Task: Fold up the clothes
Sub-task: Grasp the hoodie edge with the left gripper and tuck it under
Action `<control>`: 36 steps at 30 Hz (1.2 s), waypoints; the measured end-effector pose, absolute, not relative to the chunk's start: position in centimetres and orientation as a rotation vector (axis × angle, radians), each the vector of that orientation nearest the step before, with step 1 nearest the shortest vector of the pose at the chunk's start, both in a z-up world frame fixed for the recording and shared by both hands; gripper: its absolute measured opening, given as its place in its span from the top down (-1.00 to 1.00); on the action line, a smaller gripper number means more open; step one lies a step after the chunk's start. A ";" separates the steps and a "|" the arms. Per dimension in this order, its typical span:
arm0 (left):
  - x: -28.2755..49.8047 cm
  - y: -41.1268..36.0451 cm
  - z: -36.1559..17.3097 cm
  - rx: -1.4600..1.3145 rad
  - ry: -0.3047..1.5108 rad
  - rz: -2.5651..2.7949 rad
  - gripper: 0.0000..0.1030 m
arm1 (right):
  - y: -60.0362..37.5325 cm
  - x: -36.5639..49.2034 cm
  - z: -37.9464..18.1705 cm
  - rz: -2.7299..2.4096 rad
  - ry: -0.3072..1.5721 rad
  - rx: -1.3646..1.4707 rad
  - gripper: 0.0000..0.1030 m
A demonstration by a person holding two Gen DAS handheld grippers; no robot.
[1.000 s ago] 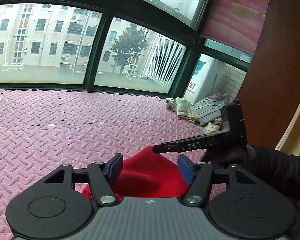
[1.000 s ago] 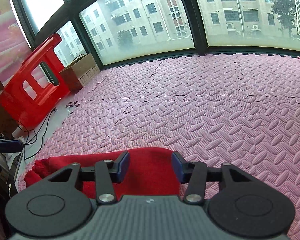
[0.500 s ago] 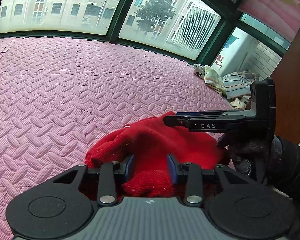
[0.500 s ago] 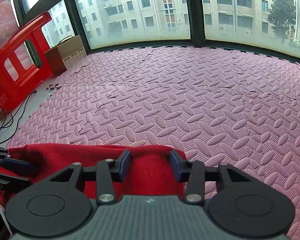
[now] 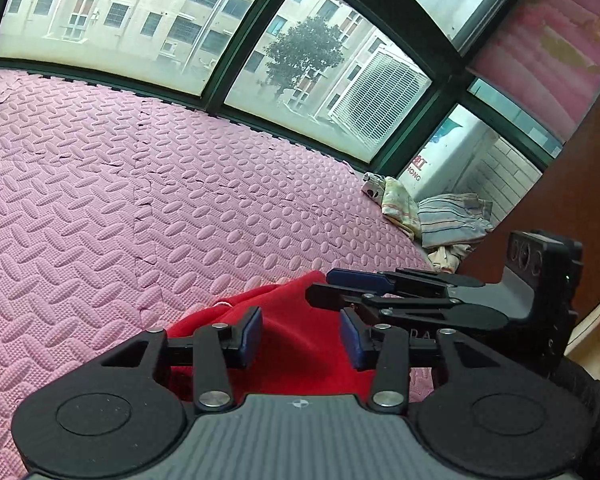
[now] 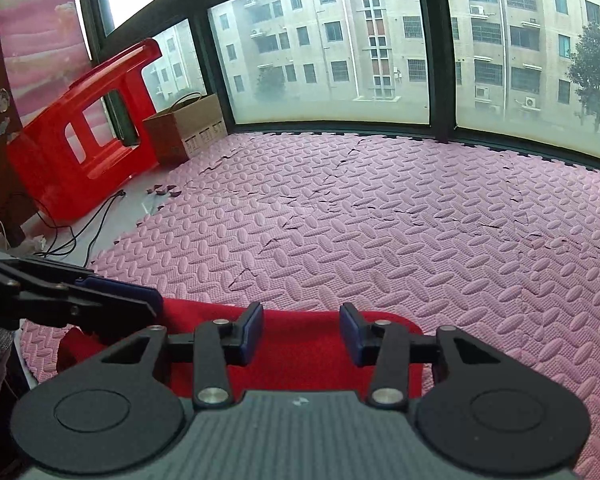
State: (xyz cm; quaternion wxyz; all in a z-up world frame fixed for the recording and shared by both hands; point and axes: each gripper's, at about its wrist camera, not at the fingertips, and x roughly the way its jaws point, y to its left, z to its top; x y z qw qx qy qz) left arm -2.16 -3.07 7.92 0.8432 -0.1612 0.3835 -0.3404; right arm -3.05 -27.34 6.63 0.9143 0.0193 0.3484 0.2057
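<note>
Since the earlier frame, left gripper [image 5: 300, 334] jaws opened over red garment [image 5: 300, 320], right gripper [image 6: 301, 334] parted beside it; laying-out judged underway, fresh edge grip required.

red garment [image 6: 308, 356]: soft matt cloth | mat [image 6: 380, 232]: embossed pink foam

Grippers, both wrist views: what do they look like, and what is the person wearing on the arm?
Both match. The left gripper and right gripper have a ribbed grey body, two round black discs, black linkage bars with silver rivets, and black fingers tipped with blue pads. Seen side-on, the right gripper shows partial white lettering. The right hand's sleeve is dark and black-looking; no cables show on either tool.
</note>
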 end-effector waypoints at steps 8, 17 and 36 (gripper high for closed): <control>-0.9 -2.3 6.2 -0.391 0.871 -0.687 0.14 | -24.0 -3.3 4.2 0.487 0.768 -0.012 0.16; -1.4 -2.6 6.3 -0.343 0.849 -0.683 0.17 | -23.2 -7.1 6.5 0.657 0.766 0.004 0.16; -3.0 -4.2 5.8 -0.200 0.795 -0.623 0.27 | -20.1 -11.4 4.4 0.691 0.709 -0.177 0.31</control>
